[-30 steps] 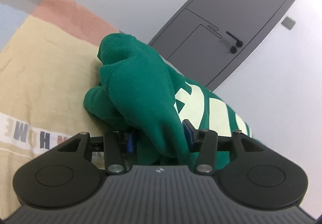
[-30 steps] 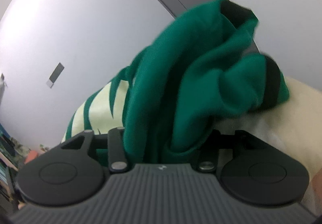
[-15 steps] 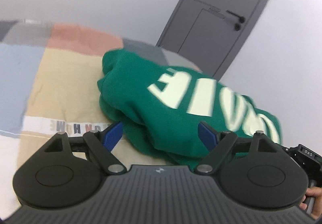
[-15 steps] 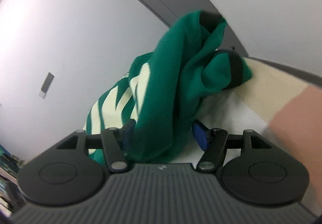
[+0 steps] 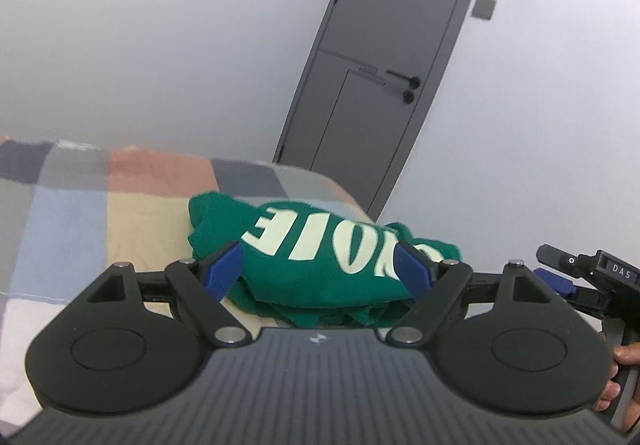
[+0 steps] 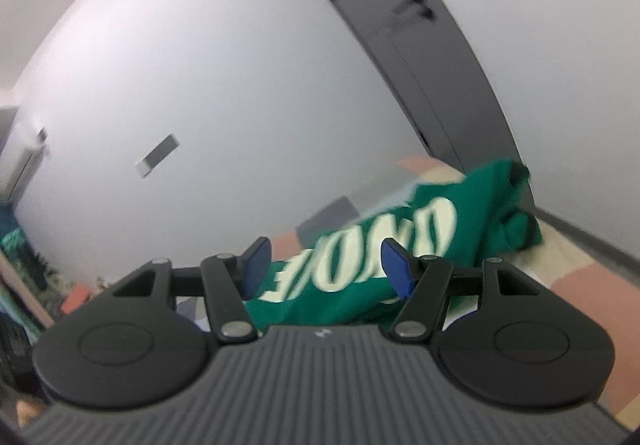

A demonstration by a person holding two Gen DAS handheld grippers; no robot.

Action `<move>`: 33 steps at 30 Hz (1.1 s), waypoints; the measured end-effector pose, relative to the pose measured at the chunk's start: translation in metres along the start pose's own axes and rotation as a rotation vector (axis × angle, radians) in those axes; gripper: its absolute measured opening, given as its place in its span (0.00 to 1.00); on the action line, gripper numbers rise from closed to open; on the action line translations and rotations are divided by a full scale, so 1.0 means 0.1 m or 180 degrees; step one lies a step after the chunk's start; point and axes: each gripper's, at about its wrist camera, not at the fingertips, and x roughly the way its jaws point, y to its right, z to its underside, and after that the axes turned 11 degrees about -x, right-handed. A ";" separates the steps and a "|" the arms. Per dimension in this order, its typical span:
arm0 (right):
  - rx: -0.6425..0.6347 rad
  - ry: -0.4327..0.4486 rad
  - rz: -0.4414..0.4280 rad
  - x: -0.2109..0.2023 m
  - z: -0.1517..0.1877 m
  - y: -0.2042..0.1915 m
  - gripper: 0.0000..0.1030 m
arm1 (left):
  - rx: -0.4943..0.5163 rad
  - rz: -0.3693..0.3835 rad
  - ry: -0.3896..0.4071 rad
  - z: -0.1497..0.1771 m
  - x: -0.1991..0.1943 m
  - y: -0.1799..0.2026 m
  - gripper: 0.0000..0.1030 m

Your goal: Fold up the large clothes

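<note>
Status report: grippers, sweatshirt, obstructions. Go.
Left gripper open, empty. Right gripper open, empty. Sweatshirt folded on bed. Nothing in the way.

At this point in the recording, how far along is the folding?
Done: the green sweatshirt lies bundled in layers on the patchwork bedspread, lettering up. In hand: nothing; the left claw and right claw are open, clear of it. Left: perhaps tidying uneven edges.

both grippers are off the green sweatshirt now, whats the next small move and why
Probably lower the left gripper to tidy the lumpy end of the sweatshirt. It lies folded on the bed, lettering up, but bunched at its far left end. Both grippers are open and empty, the right too.
</note>
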 end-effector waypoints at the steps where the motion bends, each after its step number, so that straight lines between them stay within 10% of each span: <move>1: -0.0065 0.0019 -0.0032 -0.08 -0.01 -0.12 0.62 | 0.0030 0.0017 0.0029 0.00 -0.13 0.04 0.82; 16: -0.0879 0.0007 -0.0095 -0.80 0.30 -1.22 0.62 | 0.0345 -0.0083 0.0204 0.39 -1.19 0.25 0.83; 33: -0.1215 -0.0090 0.0368 -1.17 0.81 -1.55 0.62 | 0.0438 -0.0253 0.0093 0.87 -1.57 0.19 0.89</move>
